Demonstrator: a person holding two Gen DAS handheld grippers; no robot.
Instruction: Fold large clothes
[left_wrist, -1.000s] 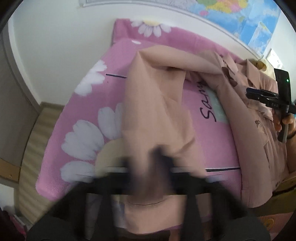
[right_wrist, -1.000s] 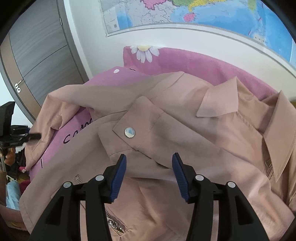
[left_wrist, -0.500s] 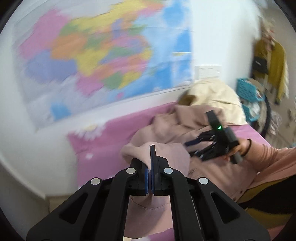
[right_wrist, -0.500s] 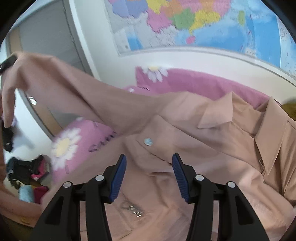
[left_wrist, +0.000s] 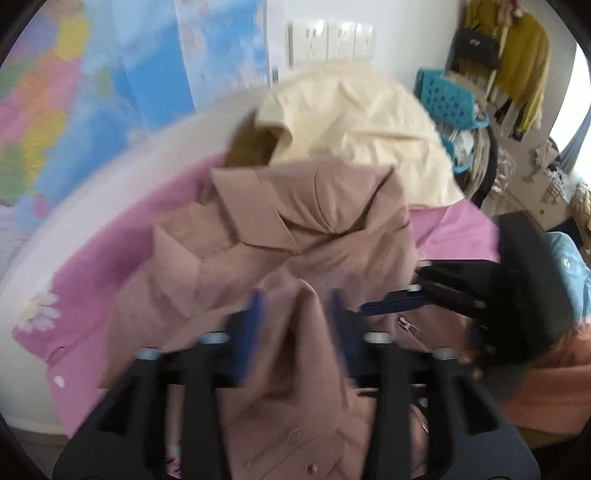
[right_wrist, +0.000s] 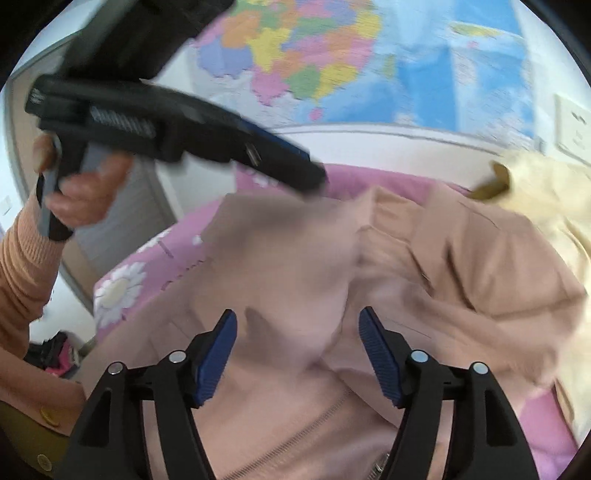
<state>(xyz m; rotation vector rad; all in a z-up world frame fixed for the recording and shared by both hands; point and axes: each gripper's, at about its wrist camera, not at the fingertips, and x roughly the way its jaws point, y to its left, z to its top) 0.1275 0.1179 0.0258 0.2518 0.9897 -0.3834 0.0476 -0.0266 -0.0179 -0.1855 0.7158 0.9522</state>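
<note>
1. The pink-beige jacket (left_wrist: 295, 236) is lying crumpled across the middle of the left wrist view, on the pink daisy-print bed cover (left_wrist: 96, 258); its collar is sitting near the centre, just below a cream garment (left_wrist: 354, 122) heaped at the upper middle.
2. The left gripper (left_wrist: 295, 325) is showing blurred at the lower centre; its jaws have just been opening and are standing spread, with a raised fold of the jacket between them, not clamped.
3. The right gripper (right_wrist: 297, 354) is sitting at the bottom centre of the right wrist view; its jaws have just been widening and are standing spread above the jacket's front, pinching nothing.
4. In that view the left gripper is crossing the upper left, with a hand (right_wrist: 79, 192) in a ribbed peach sleeve (right_wrist: 22, 266) wrapping its grip.
5. A colourful map (right_wrist: 332, 62) is hanging on the wall across the top of the right wrist view.
6. A turquoise basket (left_wrist: 450, 99) is standing at the upper right of the left wrist view.
</note>
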